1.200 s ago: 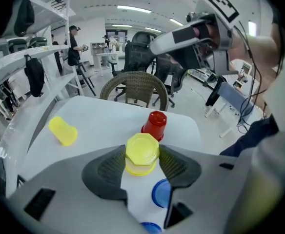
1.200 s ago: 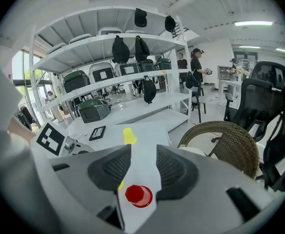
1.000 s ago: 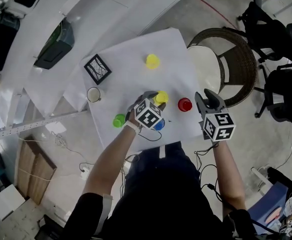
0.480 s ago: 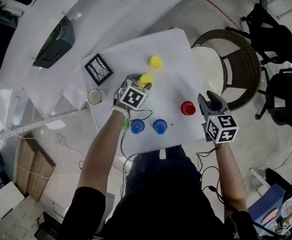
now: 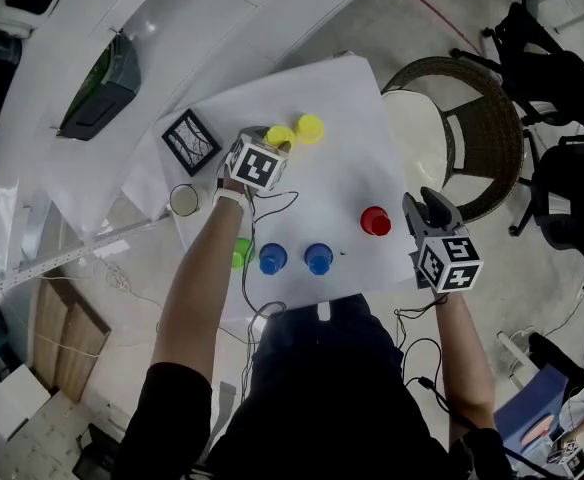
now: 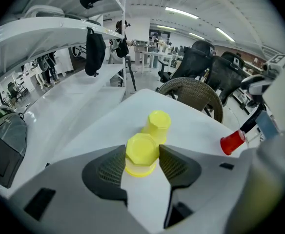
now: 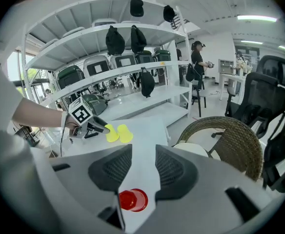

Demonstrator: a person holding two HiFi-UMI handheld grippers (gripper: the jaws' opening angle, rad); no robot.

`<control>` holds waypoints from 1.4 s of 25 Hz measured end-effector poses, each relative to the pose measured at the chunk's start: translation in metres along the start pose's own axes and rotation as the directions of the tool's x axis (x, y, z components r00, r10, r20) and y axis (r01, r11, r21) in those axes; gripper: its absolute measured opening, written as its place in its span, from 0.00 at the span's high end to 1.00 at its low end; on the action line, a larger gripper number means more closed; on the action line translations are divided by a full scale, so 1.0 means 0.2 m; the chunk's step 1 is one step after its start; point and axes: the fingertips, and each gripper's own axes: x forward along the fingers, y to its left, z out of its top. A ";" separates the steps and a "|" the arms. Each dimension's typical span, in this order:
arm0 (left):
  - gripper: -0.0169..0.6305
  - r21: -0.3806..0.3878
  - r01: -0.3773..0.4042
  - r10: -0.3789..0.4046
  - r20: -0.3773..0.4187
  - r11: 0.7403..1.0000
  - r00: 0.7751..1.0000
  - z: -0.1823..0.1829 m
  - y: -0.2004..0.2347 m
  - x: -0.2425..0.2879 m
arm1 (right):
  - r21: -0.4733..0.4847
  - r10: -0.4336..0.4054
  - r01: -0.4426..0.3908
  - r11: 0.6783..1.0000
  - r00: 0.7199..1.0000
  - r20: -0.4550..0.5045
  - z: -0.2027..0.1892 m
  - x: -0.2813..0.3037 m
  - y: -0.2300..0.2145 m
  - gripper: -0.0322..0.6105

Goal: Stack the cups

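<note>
Blue cups (image 5: pixel 273 259) (image 5: pixel 318 259), green cup (image 5: pixel 240 253), mug (image 5: pixel 184 200) scattered on counter (image 5: pixel 342 148). Left gripper (image 6: pixel 141 157) jaws clenched on yellow cup (image 6: pixel 141 152), just beside second yellow cup (image 6: pixel 157 126). Right gripper (image 7: pixel 143 167) jaws released, red cup (image 7: pixel 132 200) below them.

- The green cup (image 5: pixel 239 254), well left of the red cup (image 5: pixel 375 221), is lying half hidden under the person's left forearm (image 5: pixel 207 268) in the head view.
- Up and left of the red cup, the left gripper (image 5: pixel 278 144) is hiding most of its jaws beneath its own marker cube (image 5: pixel 255 165) and is covering part of the yellow cup (image 5: pixel 279 134) it is gripping.
- In the right gripper view, the right gripper (image 7: pixel 136 169) is covering the red cup's left edge with one jaw.
</note>
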 end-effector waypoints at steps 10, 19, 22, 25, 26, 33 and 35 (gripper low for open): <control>0.65 -0.023 -0.004 0.003 -0.021 1.000 1.000 0.00 0.04 0.06 | 0.009 0.001 -0.001 1.000 1.000 -0.010 -0.02 0.02 -0.04 0.72; 0.64 -0.064 -0.027 0.028 0.012 0.998 1.000 0.00 0.08 0.09 | -0.004 0.010 -0.010 1.000 1.000 -0.016 -0.03 0.03 -0.01 0.72; 0.60 -0.084 -0.029 0.032 0.041 0.996 0.999 0.02 0.07 0.03 | 0.002 0.008 -0.008 1.000 1.000 -0.009 -0.03 0.02 -0.02 0.72; 0.59 -0.126 -0.013 0.024 0.085 0.992 0.996 0.02 0.02 -0.07 | 0.006 0.008 -0.008 1.000 1.000 -0.003 -0.02 0.00 -0.01 0.72; 0.59 -0.148 -0.009 0.026 0.111 0.989 0.994 0.02 0.01 -0.12 | 0.002 0.011 -0.011 1.000 1.000 0.001 -0.01 -0.01 0.00 0.72; 0.59 -0.262 0.015 0.071 0.317 0.965 0.946 0.08 -0.06 -0.56 | -0.072 0.078 -0.072 0.995 0.994 0.074 0.18 -0.03 0.13 0.72; 0.59 -0.286 0.014 0.089 0.345 0.958 0.934 0.04 -0.09 -0.68 | -0.096 0.098 -0.089 0.991 0.991 0.089 0.22 -0.05 0.18 0.73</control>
